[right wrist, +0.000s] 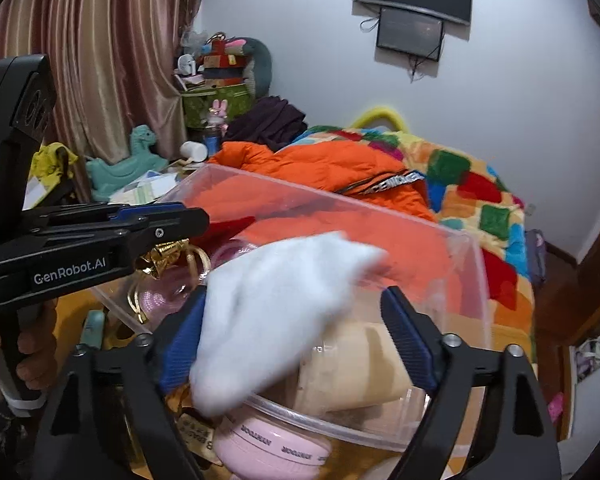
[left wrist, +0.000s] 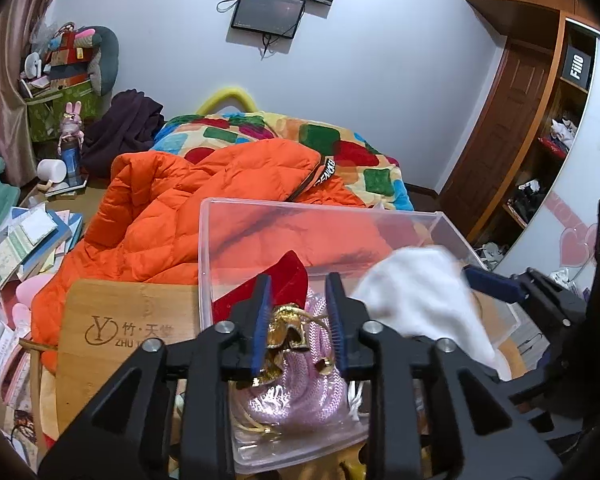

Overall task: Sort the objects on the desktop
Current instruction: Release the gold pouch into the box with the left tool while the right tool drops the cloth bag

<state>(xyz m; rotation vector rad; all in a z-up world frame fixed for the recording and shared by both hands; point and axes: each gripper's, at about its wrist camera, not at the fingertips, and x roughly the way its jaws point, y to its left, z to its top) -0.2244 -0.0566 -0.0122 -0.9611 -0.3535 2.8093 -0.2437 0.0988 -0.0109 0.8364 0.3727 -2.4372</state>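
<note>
White, soft cloth is hanging against one pad of the wide-open right tongs above the clear plastic bin, seemingly being dropped in; left tongs are pinching a gold ornament there.

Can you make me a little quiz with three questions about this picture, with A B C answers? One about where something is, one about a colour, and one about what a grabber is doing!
1. Where is the pink mesh bag?
A. on the bed
B. inside the clear plastic box
C. on the wall

2. What colour is the puffy jacket behind the box?
A. orange
B. black
C. blue

3. How is the right gripper?
A. wide open, with the white cloth between its fingers
C. folded away
B. shut on a book

Answers: 1 B, the bag lies within the box walls. 2 A, it is bright orange. 3 A, its blue pads stand far apart around the cloth.
</note>
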